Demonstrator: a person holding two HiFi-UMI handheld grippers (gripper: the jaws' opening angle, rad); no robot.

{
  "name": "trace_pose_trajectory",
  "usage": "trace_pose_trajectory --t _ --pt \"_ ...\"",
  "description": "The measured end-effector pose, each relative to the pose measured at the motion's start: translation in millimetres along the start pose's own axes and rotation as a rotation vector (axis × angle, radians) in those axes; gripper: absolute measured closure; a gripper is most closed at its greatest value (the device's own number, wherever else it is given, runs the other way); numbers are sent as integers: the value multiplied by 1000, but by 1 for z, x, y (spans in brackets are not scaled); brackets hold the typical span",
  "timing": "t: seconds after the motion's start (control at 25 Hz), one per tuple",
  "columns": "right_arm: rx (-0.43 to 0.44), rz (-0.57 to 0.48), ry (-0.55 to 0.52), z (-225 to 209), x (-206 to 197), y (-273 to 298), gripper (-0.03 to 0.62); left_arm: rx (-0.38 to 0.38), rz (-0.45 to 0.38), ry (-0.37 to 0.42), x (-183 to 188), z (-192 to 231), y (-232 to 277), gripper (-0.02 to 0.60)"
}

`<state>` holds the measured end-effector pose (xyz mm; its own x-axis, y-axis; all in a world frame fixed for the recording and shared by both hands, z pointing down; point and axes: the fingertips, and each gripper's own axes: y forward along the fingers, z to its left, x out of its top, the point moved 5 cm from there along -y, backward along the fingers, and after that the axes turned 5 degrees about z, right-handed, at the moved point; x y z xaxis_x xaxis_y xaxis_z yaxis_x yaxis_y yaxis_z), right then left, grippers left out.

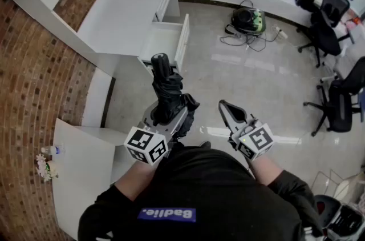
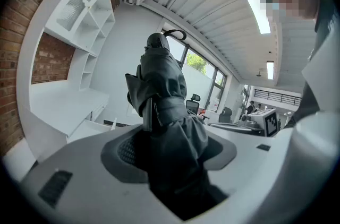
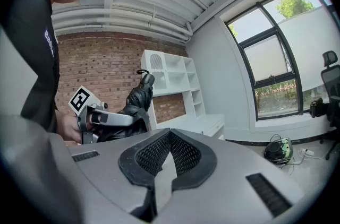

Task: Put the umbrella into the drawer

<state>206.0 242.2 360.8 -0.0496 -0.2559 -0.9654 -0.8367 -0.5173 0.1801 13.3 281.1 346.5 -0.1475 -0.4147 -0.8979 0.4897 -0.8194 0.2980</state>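
A folded black umbrella stands upright in my left gripper, whose jaws are shut on its lower part. In the left gripper view the umbrella fills the space between the pads, handle end upward. The white desk's drawer is pulled open ahead of the umbrella, and what shows of its inside is bare. My right gripper is held level to the right, shut with nothing in it; its pads meet in its own view. From there the umbrella and the left gripper show at the left.
A white desk with shelves runs along the brick wall. A low white table with flowers is at the lower left. A green-black device with cables lies on the floor, and black office chairs stand at the right.
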Motion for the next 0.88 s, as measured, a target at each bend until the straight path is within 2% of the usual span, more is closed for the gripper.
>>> trace_pose_trajectory --t 0.68,0.88 --pt "9 18 -17 -2 2 -11 565 -10 12 4 -1 -7 1 333" --pt "14 20 -4 -1 0 -9 565 9 11 -2 -1 -1 0 333"
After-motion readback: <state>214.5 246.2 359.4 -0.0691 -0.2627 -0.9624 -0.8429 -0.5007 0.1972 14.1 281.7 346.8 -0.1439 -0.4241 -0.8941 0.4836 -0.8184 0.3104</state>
